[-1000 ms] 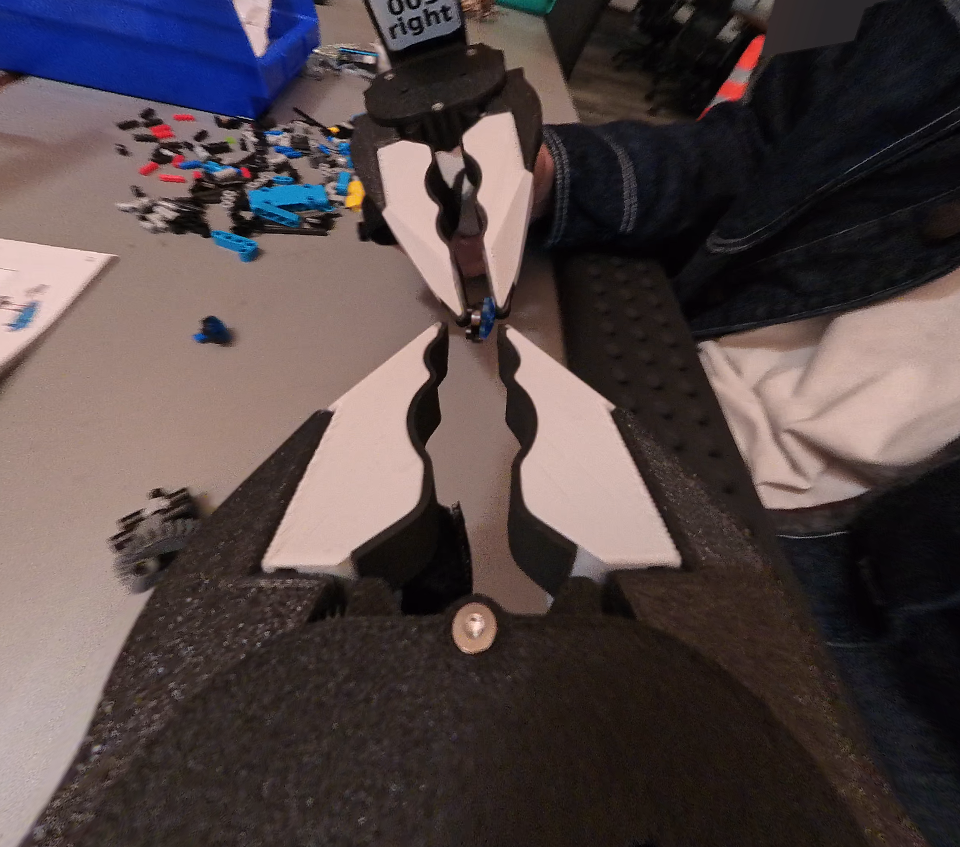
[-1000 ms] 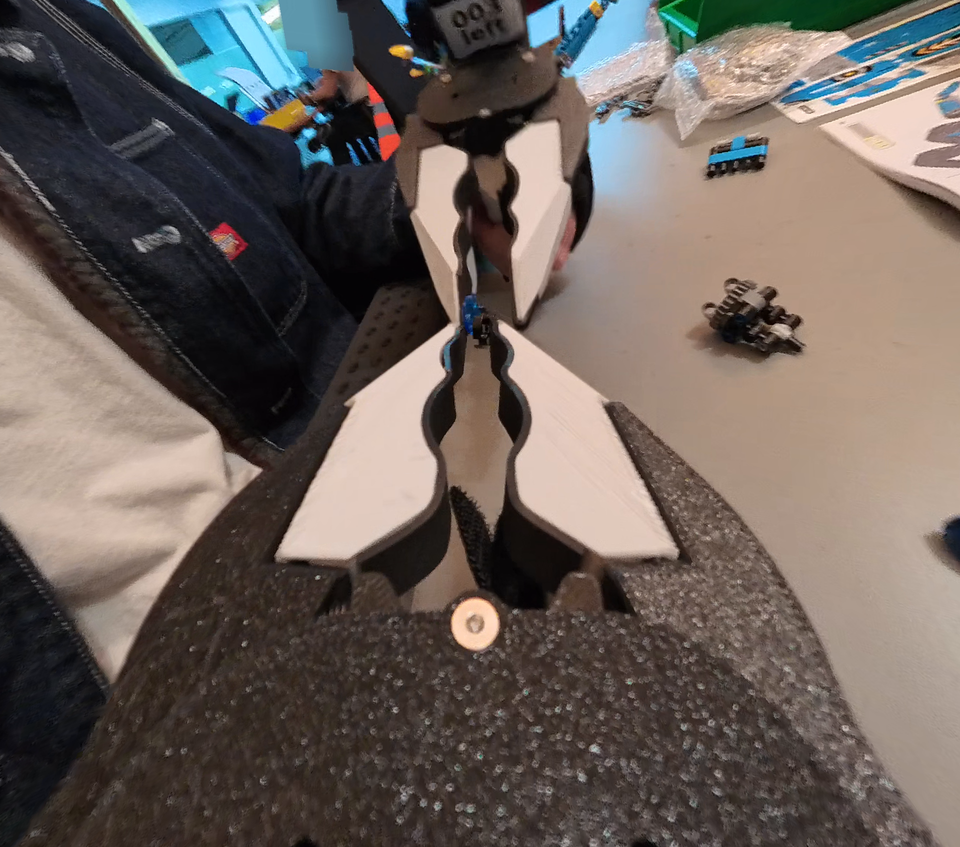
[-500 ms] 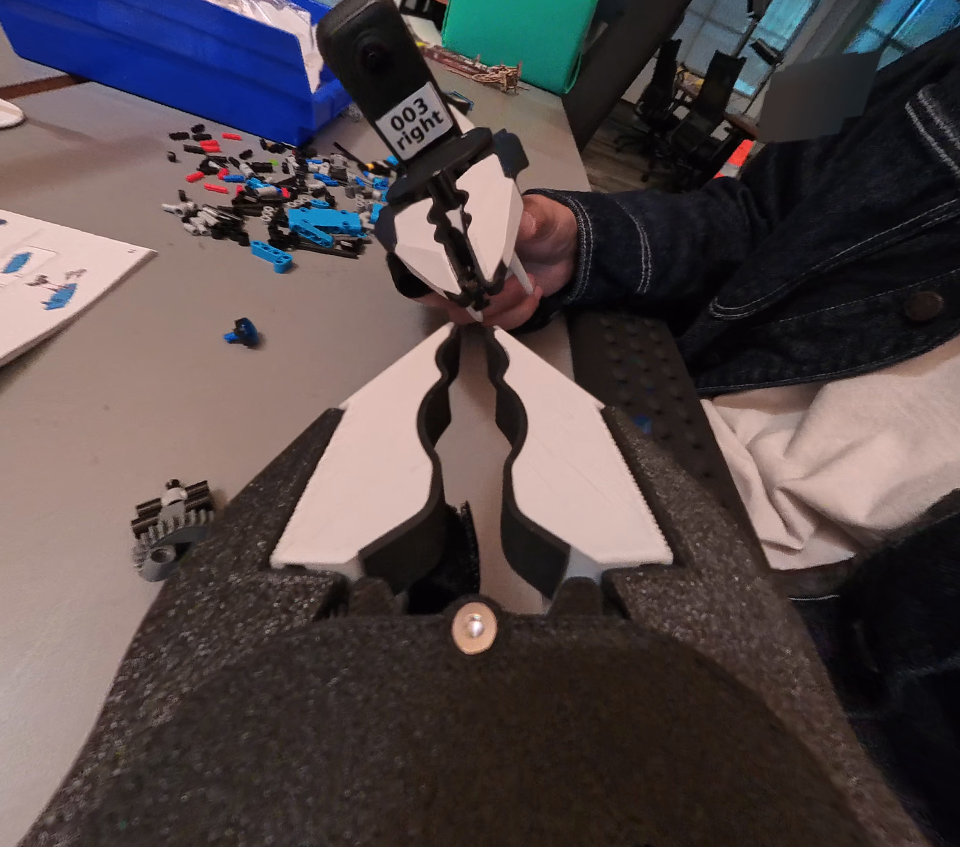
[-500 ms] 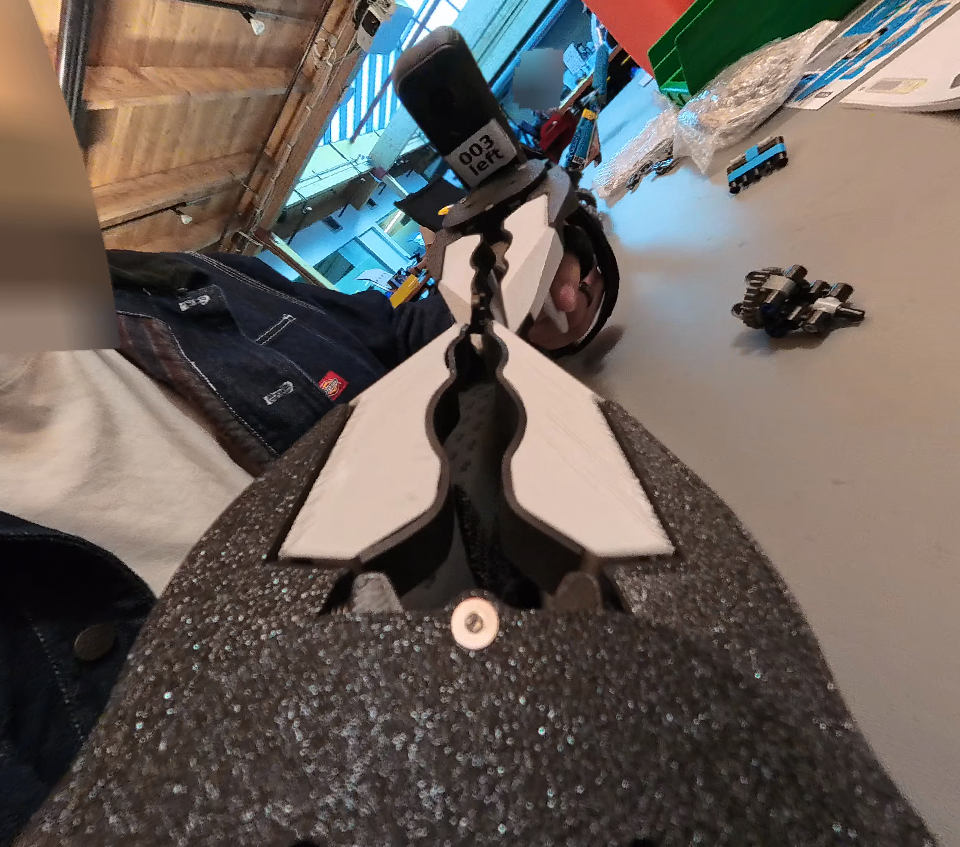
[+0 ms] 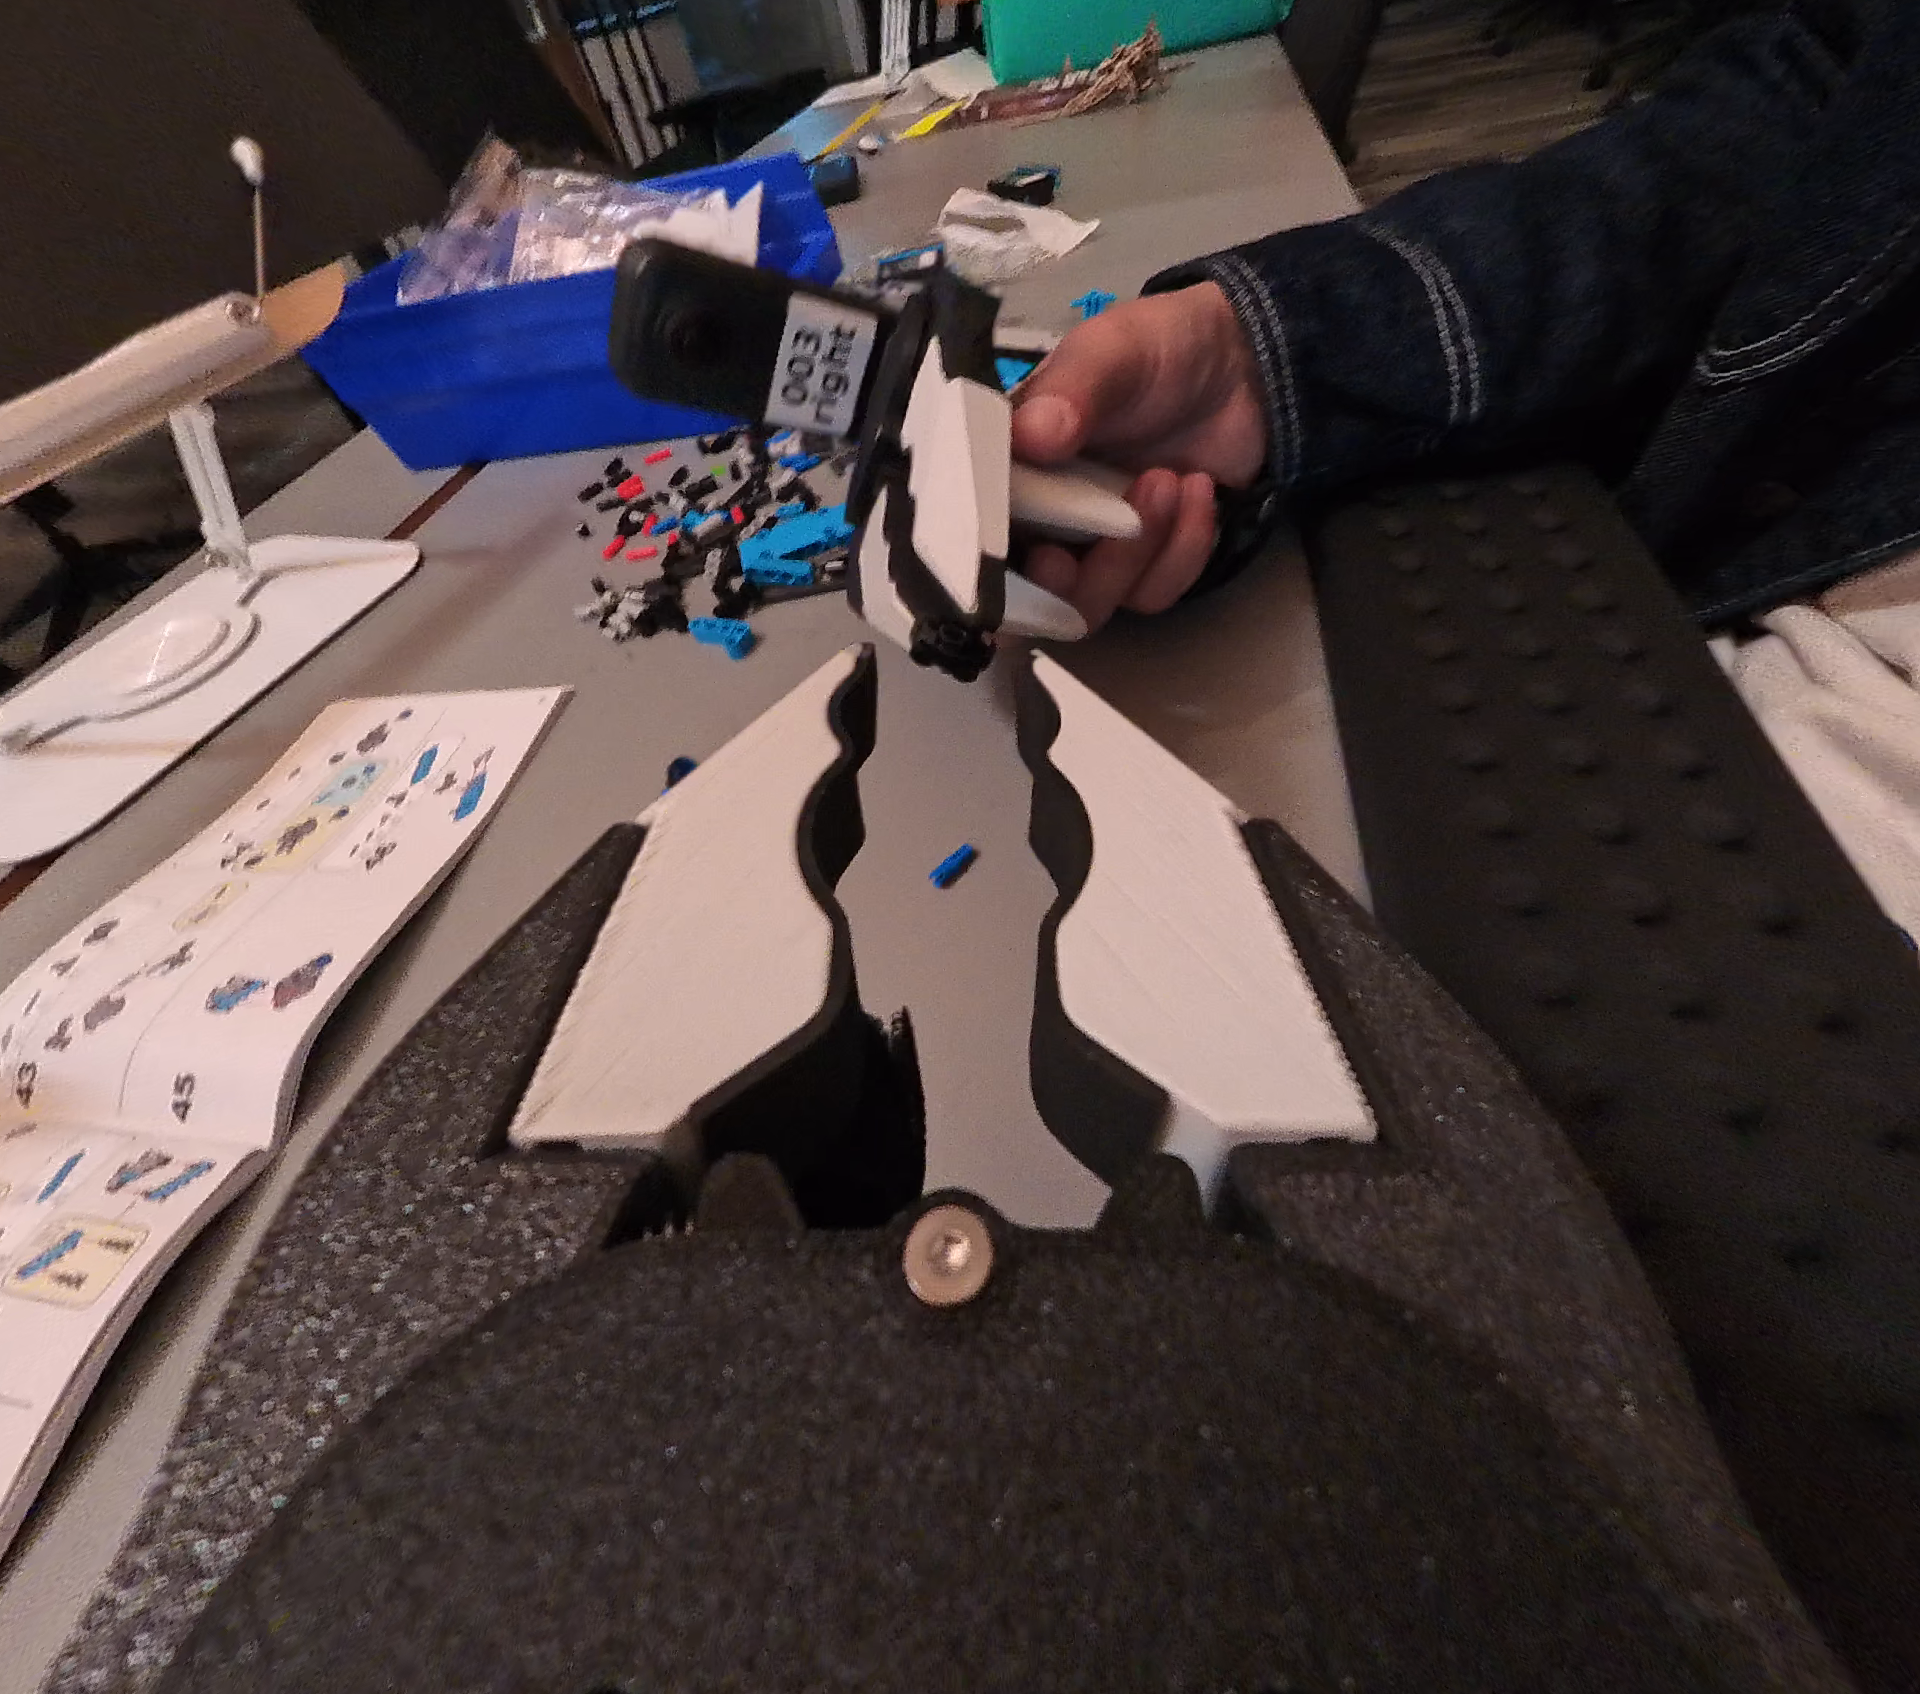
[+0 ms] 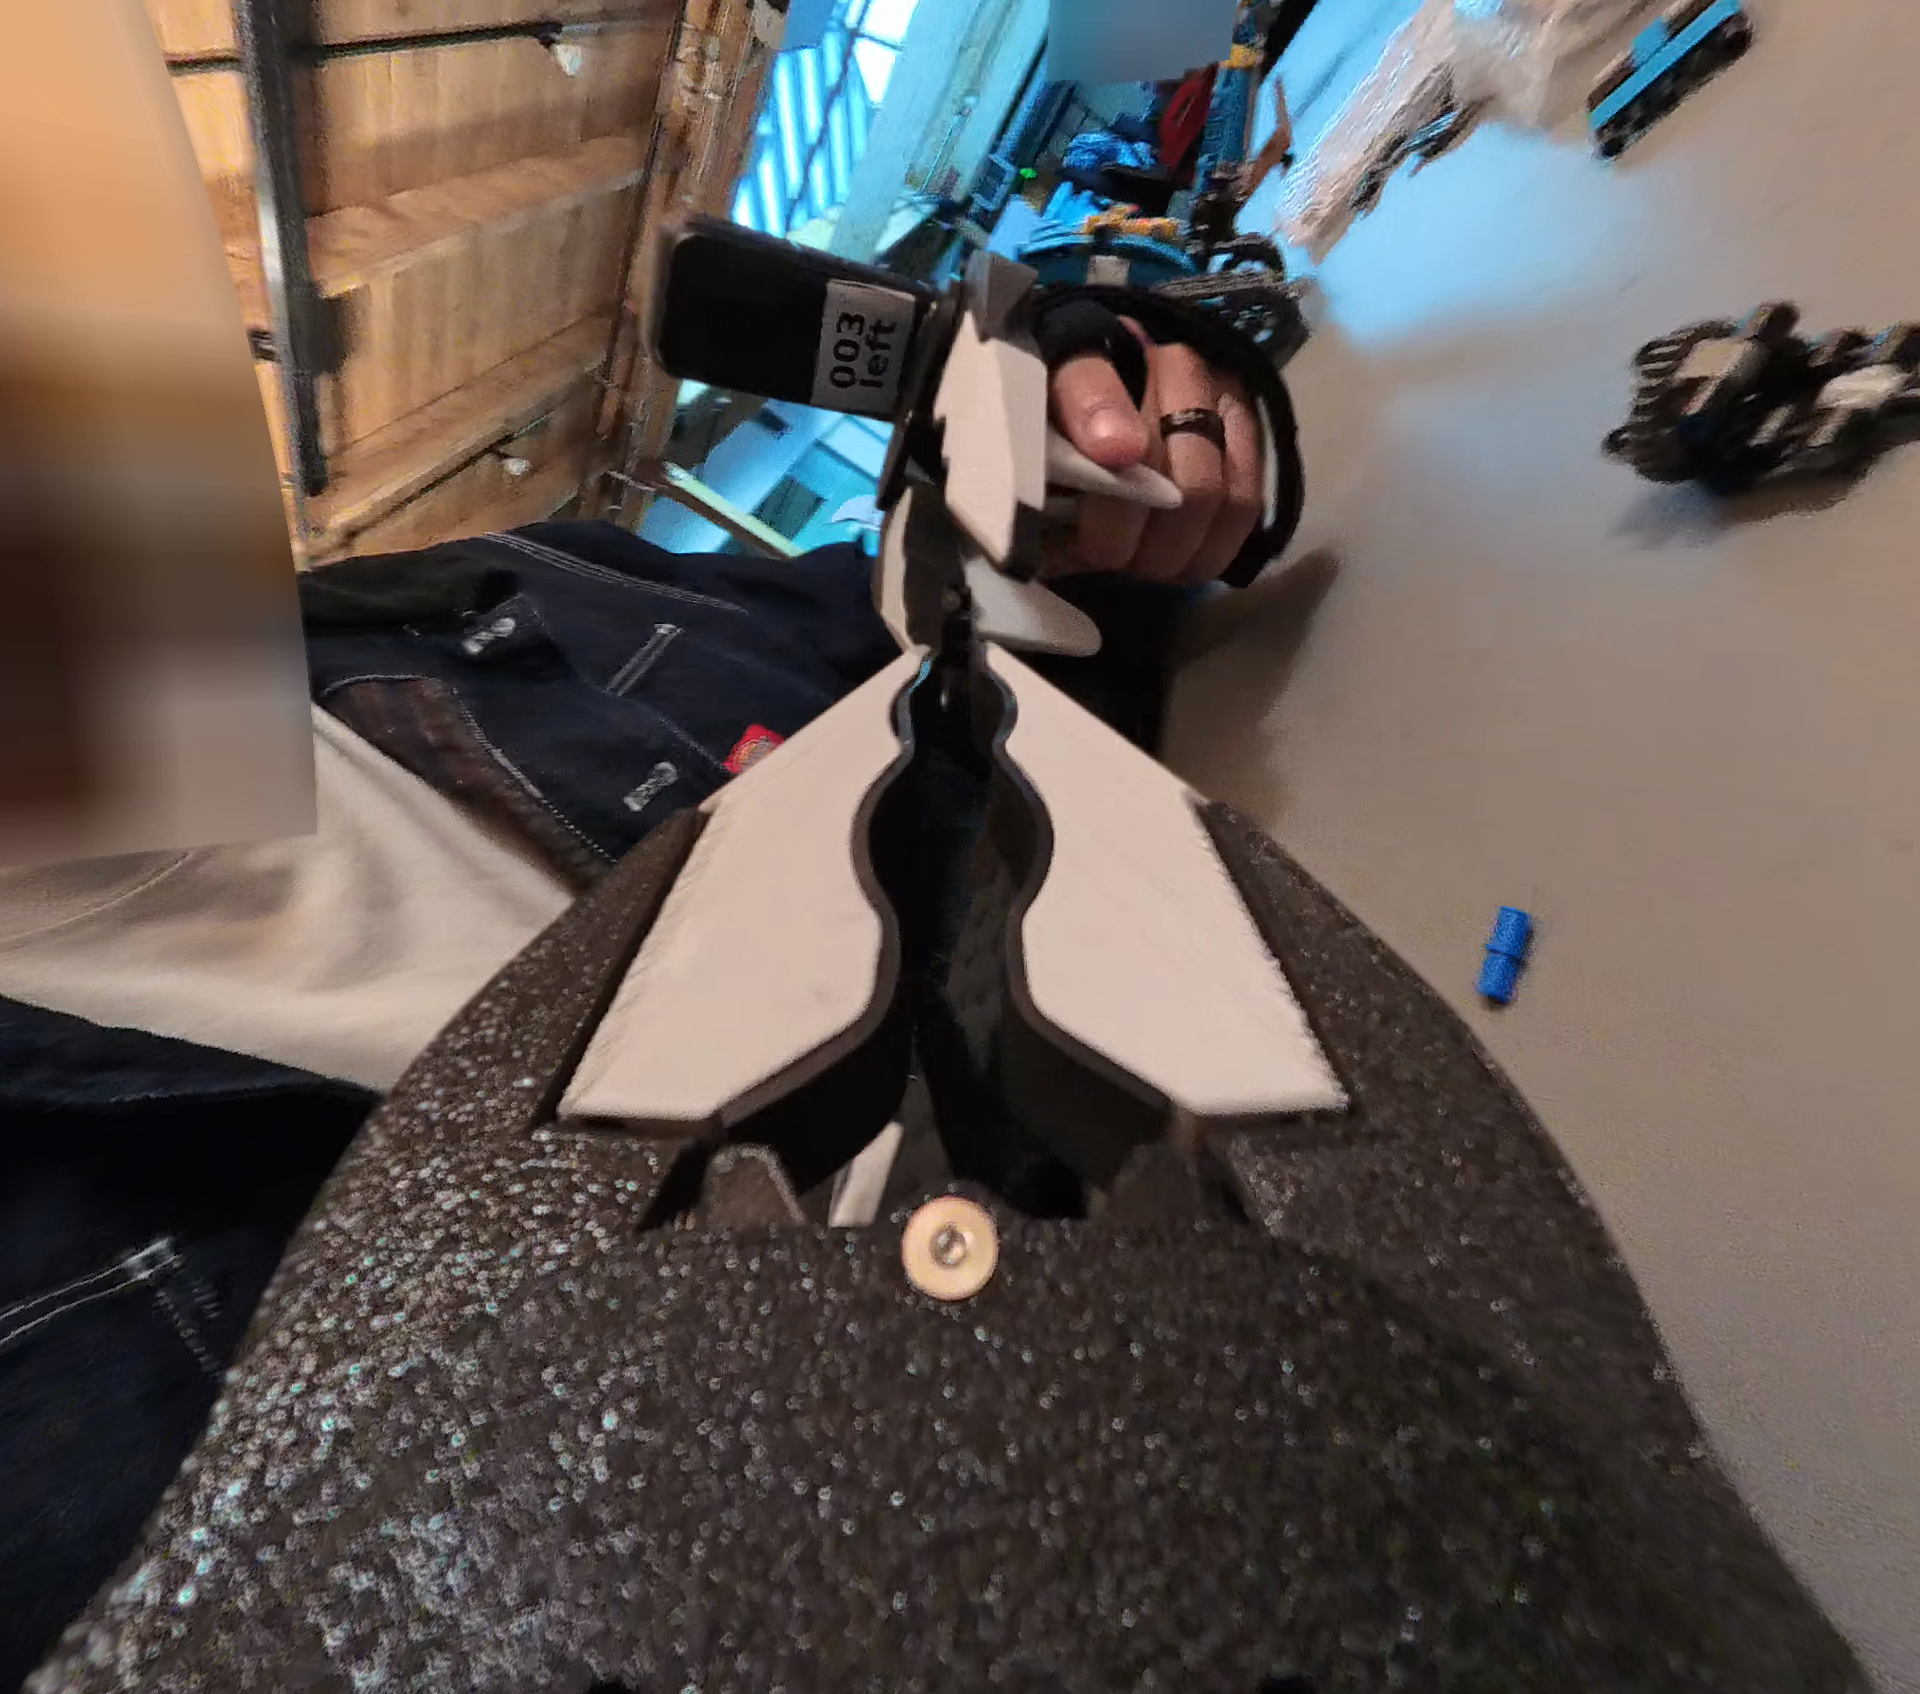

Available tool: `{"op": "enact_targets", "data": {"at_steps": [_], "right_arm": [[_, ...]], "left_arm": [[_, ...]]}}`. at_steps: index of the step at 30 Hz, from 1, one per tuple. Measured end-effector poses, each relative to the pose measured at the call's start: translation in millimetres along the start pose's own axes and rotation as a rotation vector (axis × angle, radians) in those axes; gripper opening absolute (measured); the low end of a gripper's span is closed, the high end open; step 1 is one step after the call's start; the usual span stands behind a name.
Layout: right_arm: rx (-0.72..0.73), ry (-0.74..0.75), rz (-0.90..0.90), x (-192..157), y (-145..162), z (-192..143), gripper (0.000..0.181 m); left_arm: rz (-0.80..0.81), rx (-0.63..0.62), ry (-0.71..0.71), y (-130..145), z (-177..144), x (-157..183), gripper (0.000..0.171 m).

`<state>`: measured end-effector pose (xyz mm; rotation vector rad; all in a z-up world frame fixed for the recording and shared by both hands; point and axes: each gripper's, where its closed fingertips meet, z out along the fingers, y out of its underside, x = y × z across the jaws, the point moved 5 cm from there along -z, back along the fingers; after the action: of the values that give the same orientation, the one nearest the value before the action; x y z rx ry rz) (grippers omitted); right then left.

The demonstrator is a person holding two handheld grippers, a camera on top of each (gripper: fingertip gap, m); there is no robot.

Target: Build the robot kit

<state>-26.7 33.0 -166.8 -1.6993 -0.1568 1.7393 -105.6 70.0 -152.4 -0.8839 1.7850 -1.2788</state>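
Note:
My left gripper (image 5: 945, 657) is open and empty, its fingers held above the grey table (image 5: 540, 626). Just beyond its tips is my right gripper (image 5: 951, 628), rolled on its side and shut on a small black piece (image 5: 951, 645). In the right wrist view my right gripper (image 6: 956, 659) has its fingertips nearly together, and the left gripper (image 6: 966, 595) is close ahead, also turned sideways. A small blue pin (image 5: 951, 865) lies loose on the table below the left fingers; it also shows in the right wrist view (image 6: 1504, 953).
A pile of small black, blue and red pieces (image 5: 717, 522) lies before a blue bin (image 5: 561, 366). An open instruction booklet (image 5: 260, 917) and a white lamp base (image 5: 156, 657) are at the left. A black studded mat (image 5: 1558, 813) runs along the right. A gear assembly (image 6: 1766, 408) sits farther off. The grippers are tip to tip, or close to it. The small blue pin (image 5: 951, 865) is about equally far from each gripper, around 11 cm. My right wrist view (image 6: 1515, 957) looks at it from another angle.
Both grippers have tilted and rolled sideways. My left gripper has opened wider. The small blue pin that was between the tips now lies on the table.

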Motion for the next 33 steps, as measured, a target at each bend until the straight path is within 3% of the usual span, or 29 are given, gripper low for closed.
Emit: {"op": "enact_targets", "data": {"at_steps": [3, 7, 9, 12, 14, 17, 22, 24, 28, 33], "right_arm": [[-0.018, -0.09, 0.08, -3.1, 4.4, 5.0, 0.005], [-0.017, -0.066, 0.094, 1.7, 5.3, 2.8, 0.006], [0.039, 0.012, 0.008, -1.0, -3.6, -4.0, 0.017], [0.076, 0.24, -0.358, -33.4, -5.0, -19.3, 0.015], [-0.058, 0.347, -0.561, -64.9, 24.4, -12.5, 0.017], [-0.347, 0.433, -0.652, -90.8, 93.1, 13.0, 0.017], [-0.658, 0.624, -0.789, -83.4, 189.5, 43.8, 0.017], [-0.637, 0.707, -0.849, -76.1, 204.5, 50.4, 0.011], [-0.64, 0.708, -0.725, -68.7, 222.1, 61.9, 0.019], [-0.69, 0.728, -0.702, -61.9, 230.8, 63.1, 0.017]], "left_arm": [[0.035, 0.027, 0.03, -5.4, 0.1, 7.6, 0.015], [0.053, -0.021, 0.029, -2.6, 1.6, 7.1, 0.015], [0.042, -0.036, -0.024, -2.1, -1.3, 2.5, 0.015], [-0.006, -0.045, -0.098, -4.2, -18.9, 8.3, 0.015], [-0.043, -0.021, -0.117, -9.9, -34.6, 25.7, 0.015], [-0.084, -0.024, -0.123, -16.7, -52.3, 59.0, 0.015], [-0.059, -0.084, -0.099, -19.6, -54.3, 116.0, 0.015], [-0.014, -0.121, -0.101, -17.6, -49.8, 131.6, 0.015], [-0.047, -0.117, -0.063, -18.5, -41.1, 151.1, 0.015], [-0.032, -0.148, -0.07, -8.5, -42.5, 166.4, 0.015]]}}
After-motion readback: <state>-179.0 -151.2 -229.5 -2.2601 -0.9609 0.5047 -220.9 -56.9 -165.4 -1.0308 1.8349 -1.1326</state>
